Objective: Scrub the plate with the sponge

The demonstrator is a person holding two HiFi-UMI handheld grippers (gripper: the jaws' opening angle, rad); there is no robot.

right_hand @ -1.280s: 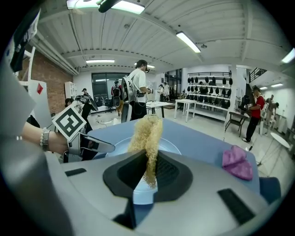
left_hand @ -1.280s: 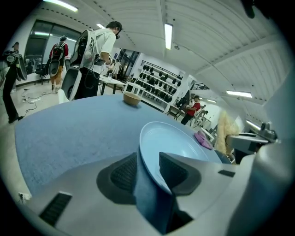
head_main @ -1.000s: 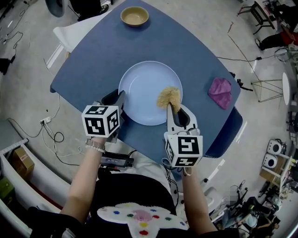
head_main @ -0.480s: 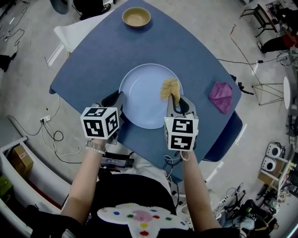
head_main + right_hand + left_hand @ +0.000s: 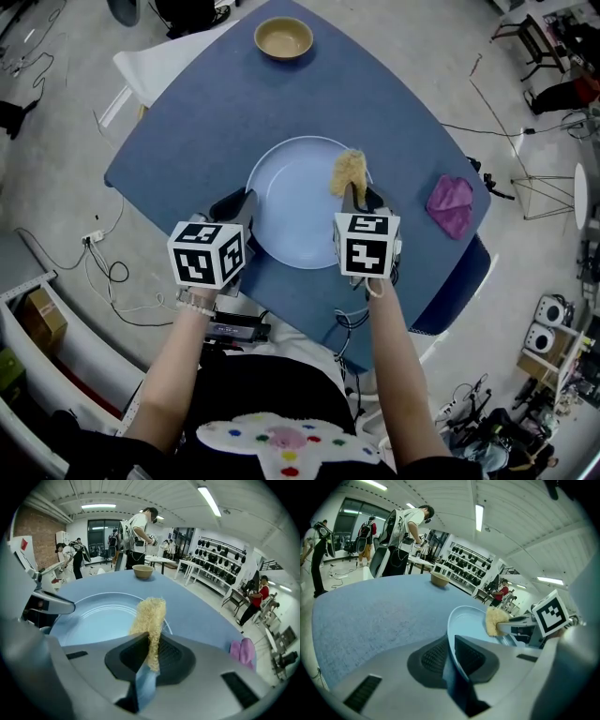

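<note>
Our left gripper (image 5: pixel 242 204), its jaws just narrowed, pinches the near-left rim of the plate (image 5: pixel 295 197) on the blue table (image 5: pixel 216 103). Our right gripper (image 5: pixel 354 195) clamps the yellow sponge (image 5: pixel 349 171) at the plate's right edge.

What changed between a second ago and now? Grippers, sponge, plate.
The right gripper carried the sponge away from the person, up the right side of the plate toward its far rim, with the sponge still clamped in its fingers. The left gripper has just been closing its fingers on the plate's near-left rim, which sits between them. The plate, bowl and pink cloth stayed put.
</note>
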